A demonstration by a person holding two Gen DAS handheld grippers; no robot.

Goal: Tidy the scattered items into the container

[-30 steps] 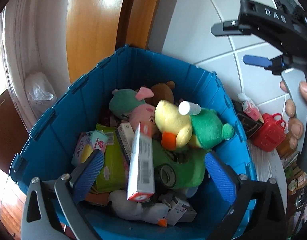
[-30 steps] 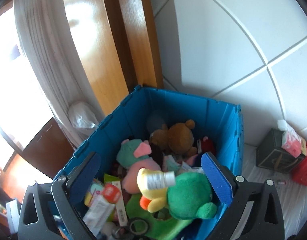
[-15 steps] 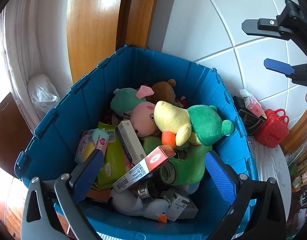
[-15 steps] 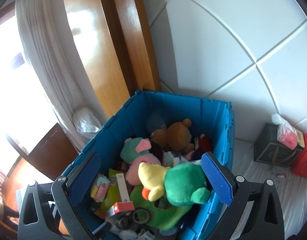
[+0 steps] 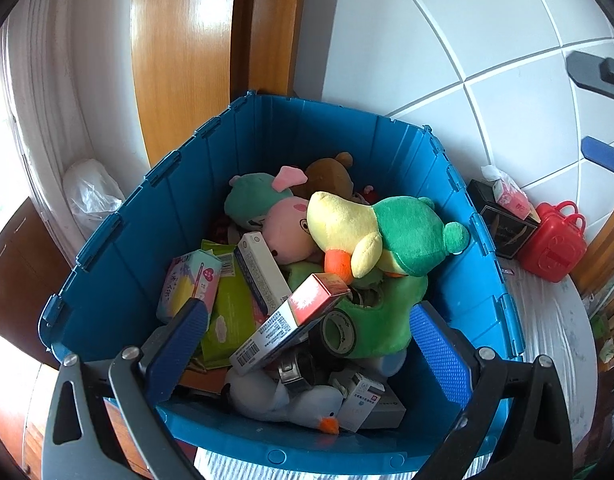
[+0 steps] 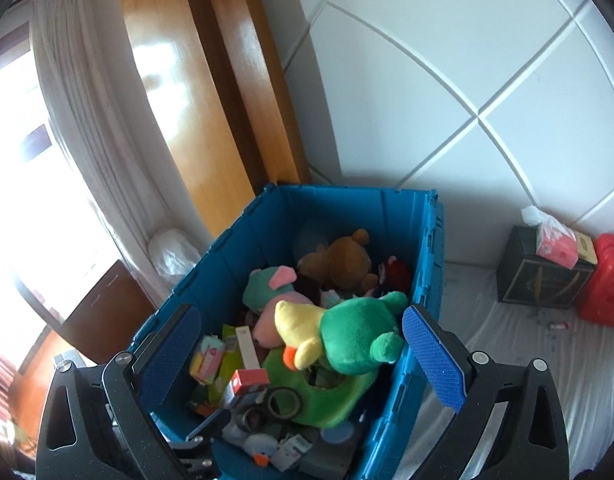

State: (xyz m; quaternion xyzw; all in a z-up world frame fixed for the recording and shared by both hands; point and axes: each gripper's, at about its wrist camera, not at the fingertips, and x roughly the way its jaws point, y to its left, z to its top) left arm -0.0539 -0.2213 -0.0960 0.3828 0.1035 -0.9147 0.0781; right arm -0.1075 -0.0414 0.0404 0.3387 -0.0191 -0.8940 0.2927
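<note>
A blue plastic crate stands against the tiled wall, full of plush toys, boxes and tape rolls. On top lies a yellow-and-green plush duck, with a red-ended carton leaning below it. My left gripper is open and empty just above the crate's near rim. My right gripper is open and empty, higher and further back, above the crate; the duck and carton show between its fingers. The right gripper's fingers show at the left wrist view's right edge.
A dark tissue box and a red plastic case stand on the white surface right of the crate. A wooden door frame, white curtain and a plastic bag are behind and left of the crate.
The carton fell from upright to leaning among the items, and a small white bottle dropped out of sight into the crate. Both grippers drew back; the right one rose and moved away.
</note>
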